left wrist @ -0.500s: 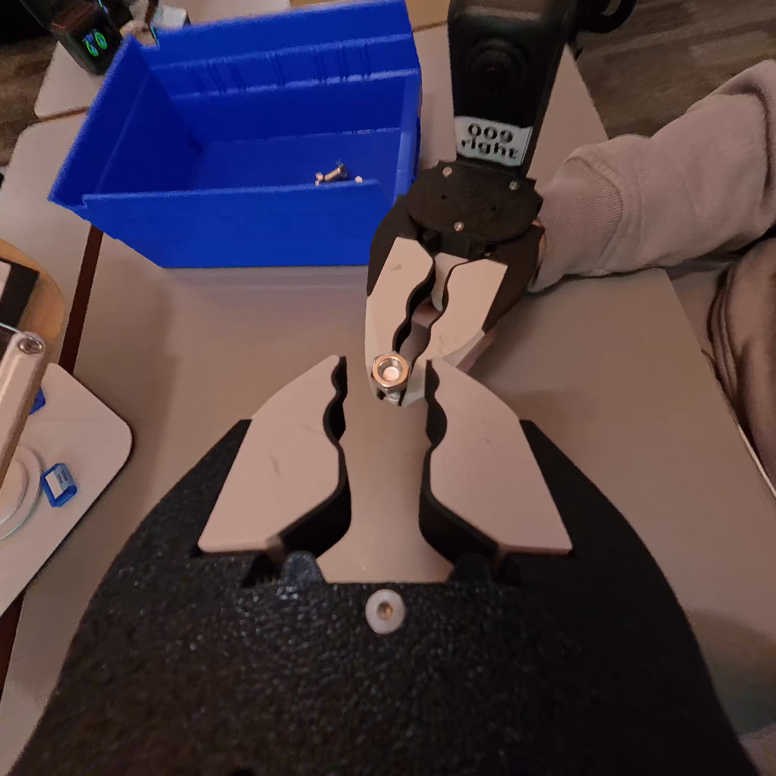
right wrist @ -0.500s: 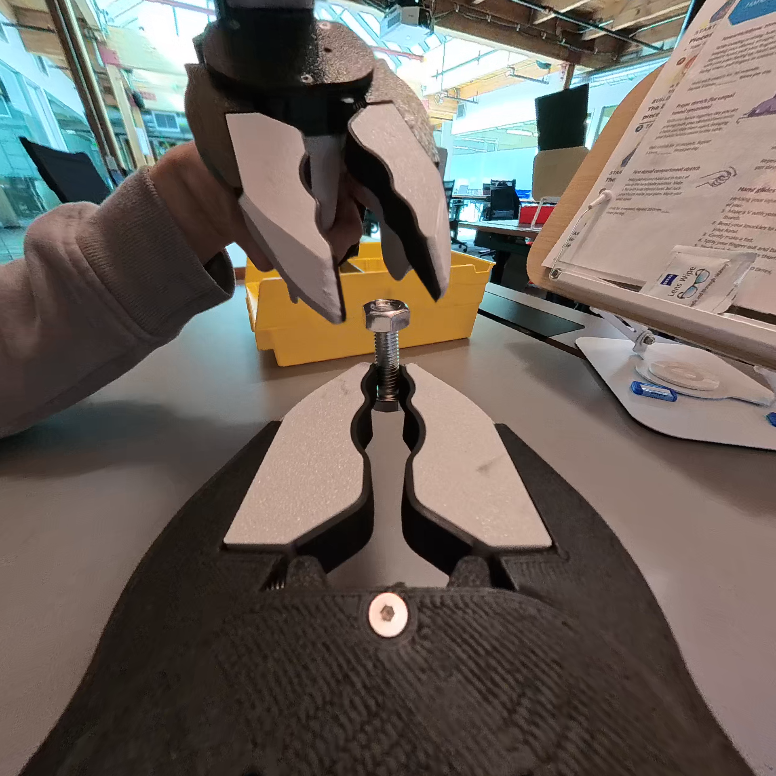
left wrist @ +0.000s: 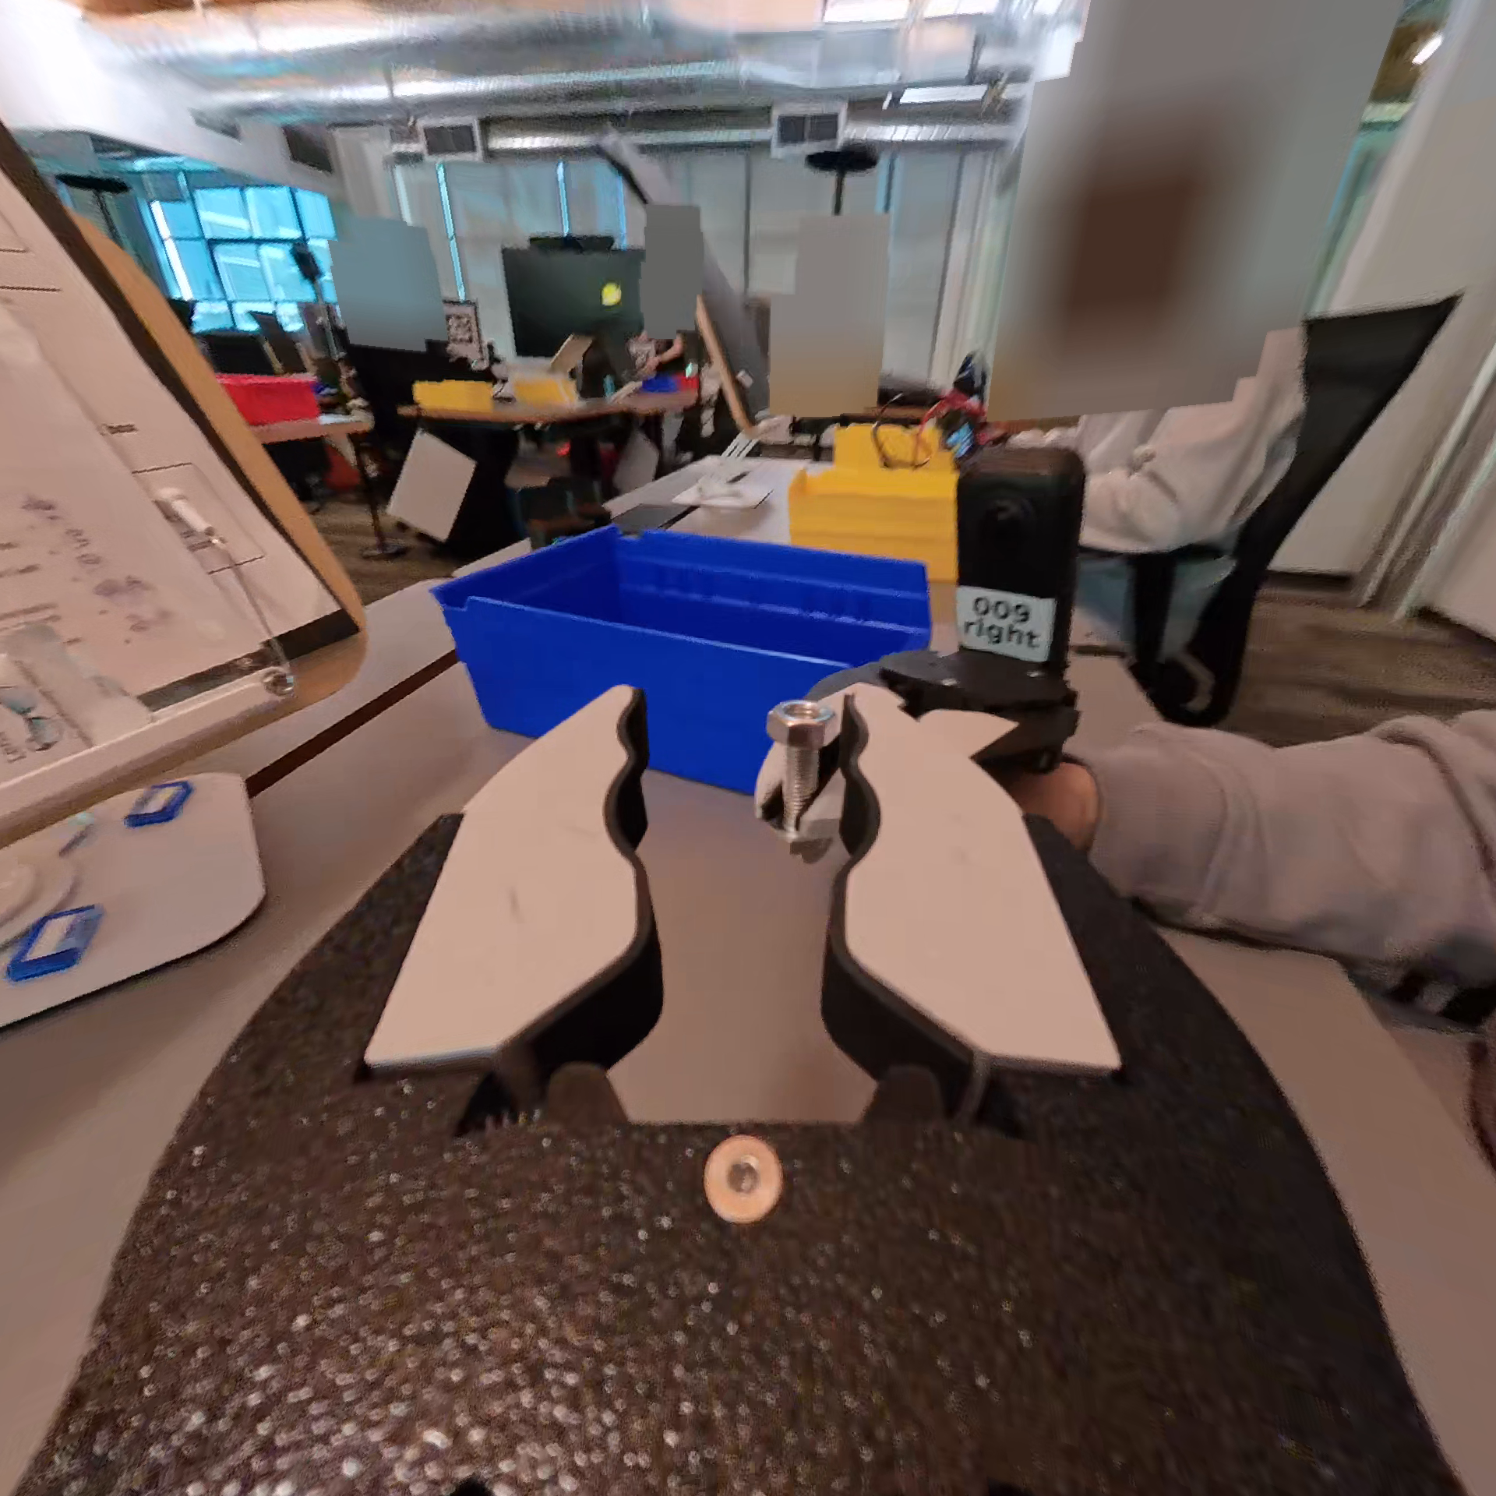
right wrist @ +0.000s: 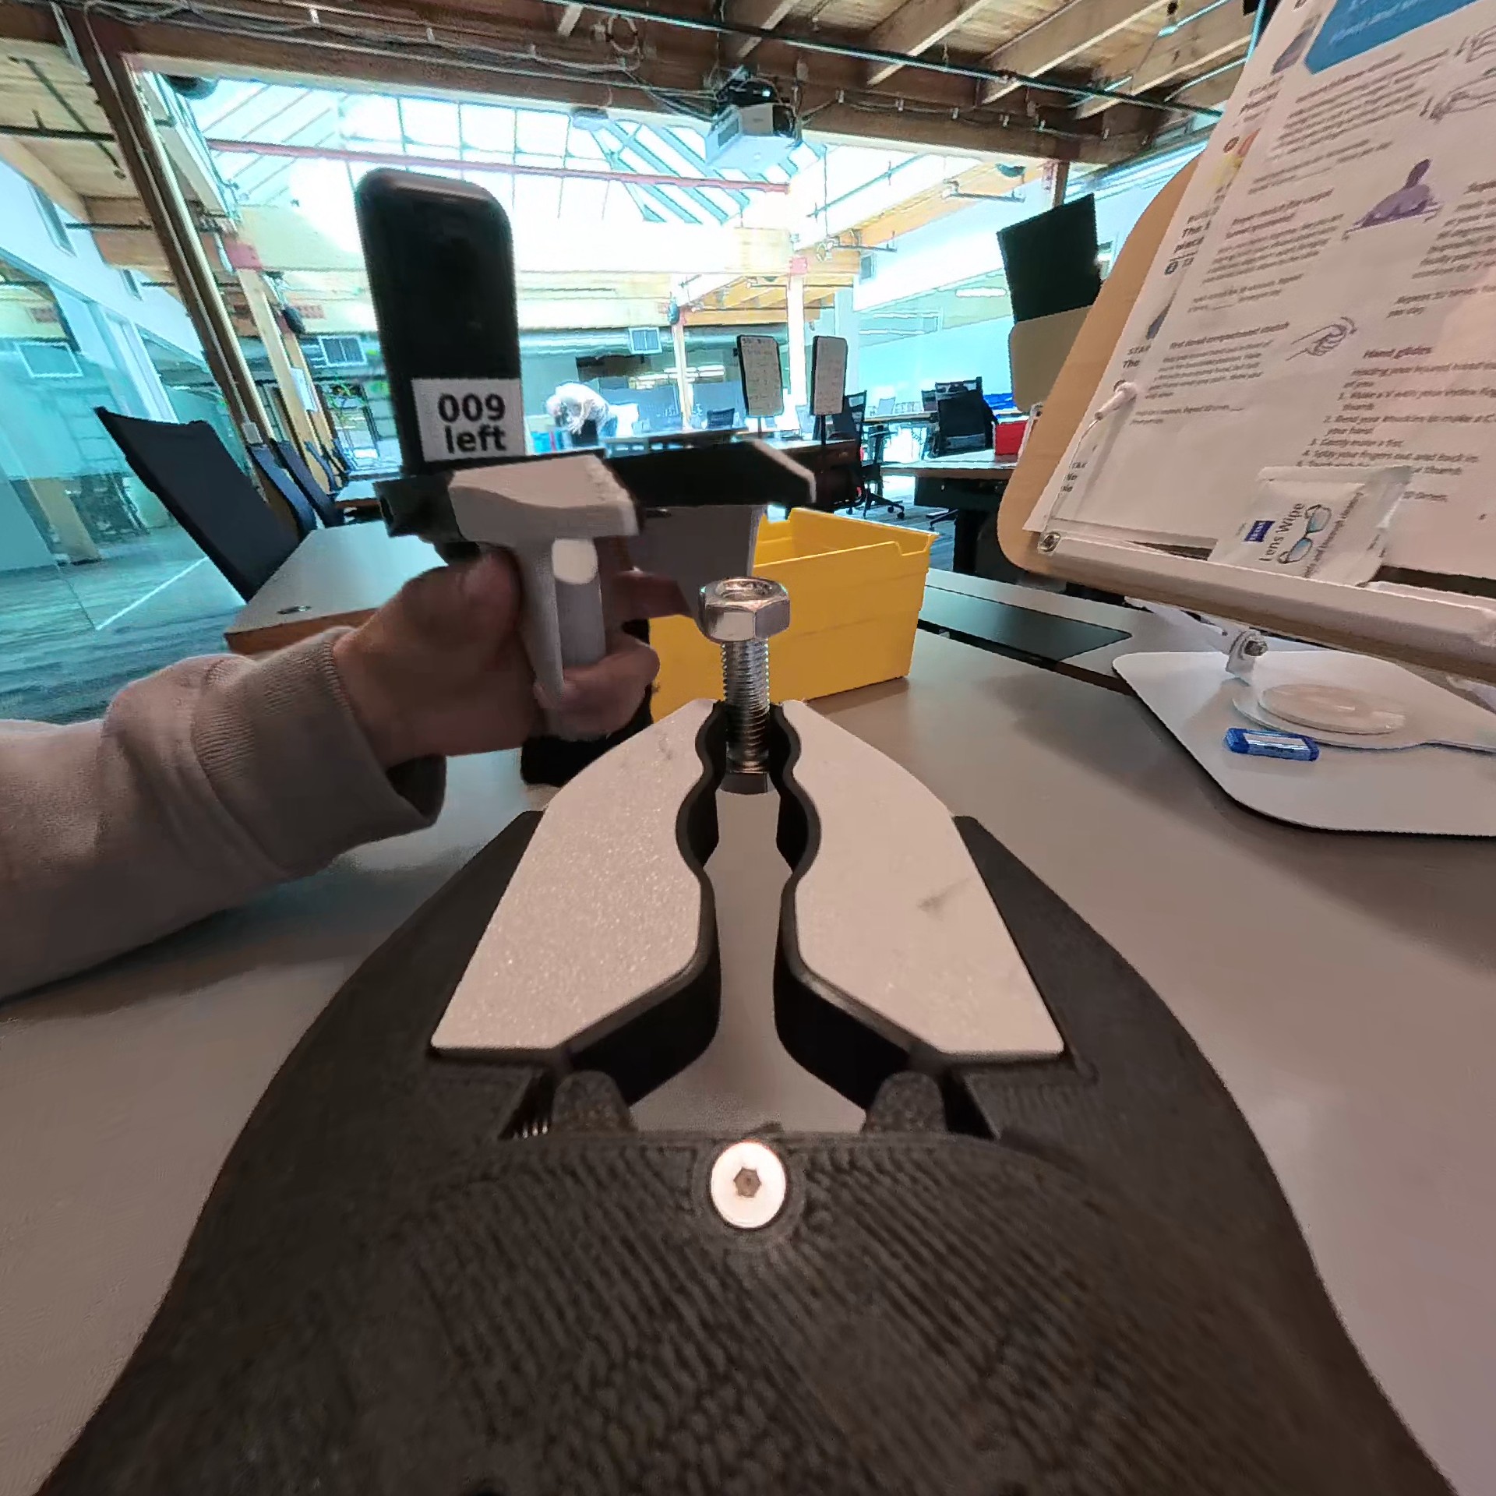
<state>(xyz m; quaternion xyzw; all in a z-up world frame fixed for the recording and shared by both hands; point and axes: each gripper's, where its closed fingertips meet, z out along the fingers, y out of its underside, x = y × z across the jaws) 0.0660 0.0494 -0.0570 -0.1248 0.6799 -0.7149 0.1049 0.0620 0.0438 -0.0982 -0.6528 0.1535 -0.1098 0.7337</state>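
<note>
Right gripper (right wrist: 746,733) jaws pinch an upright bolt (right wrist: 745,688), nut (right wrist: 743,609) on top. Left gripper (left wrist: 741,757) jaws spread and bare, just beside the bolt, blue bin (left wrist: 648,648) behind on the desk (right wrist: 1133,931)

Open-plan office: desks (left wrist: 550,409), monitor (left wrist: 571,299), office chairs (right wrist: 959,421), exposed ceiling ducts (left wrist: 567,57)

A white label (right wrist: 472,421) on left gripper (left wrist: 745,712); printed sheet (right wrist: 1295,324).

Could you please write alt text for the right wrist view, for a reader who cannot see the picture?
The right gripper is closed on the threaded shaft of an upright silver bolt with a nut at its top, above a grey table. Behind it, a hand holds the left gripper's handle before a yellow bin; a document stand is at right.
</note>
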